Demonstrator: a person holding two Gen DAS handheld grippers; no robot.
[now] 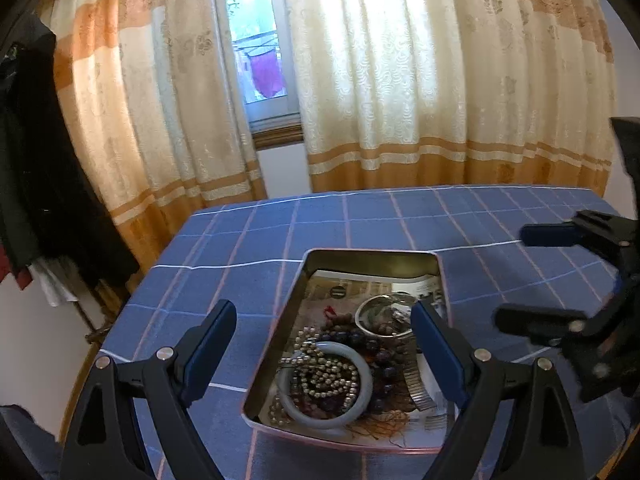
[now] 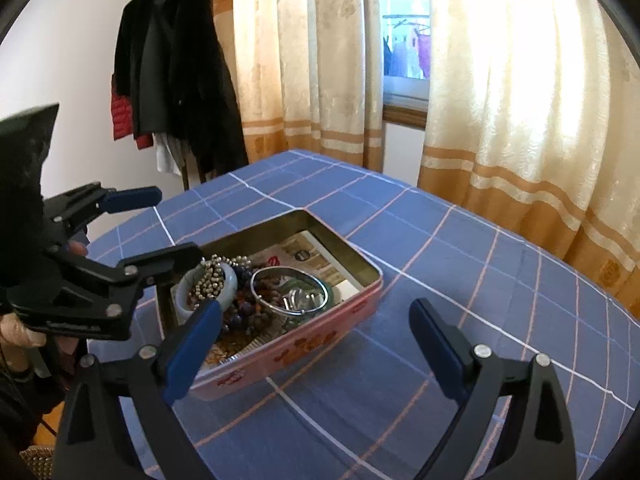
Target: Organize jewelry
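An open pink tin box [image 1: 276,332] [image 2: 320,340] on the blue checked tablecloth holds a heap of jewelry: a pale jade bangle [image 1: 360,400] [image 2: 181,292], a pearl necklace [image 1: 328,376] [image 2: 212,276], dark bead strands [image 1: 376,352], a silver bangle [image 1: 380,320] [image 2: 290,286] and a metal watch band [image 1: 416,384]. My left gripper [image 1: 324,328] [image 2: 160,224] is open and empty above the box's near end. My right gripper [image 2: 316,324] [image 1: 516,276] is open and empty, to the right of the box.
The table [image 1: 400,220] [image 2: 480,280] stands against cream and orange curtains [image 1: 440,80] and a window [image 1: 260,60]. Dark coats [image 2: 176,72] hang on a rack at the left. The table's left edge [image 1: 132,300] drops off near the box.
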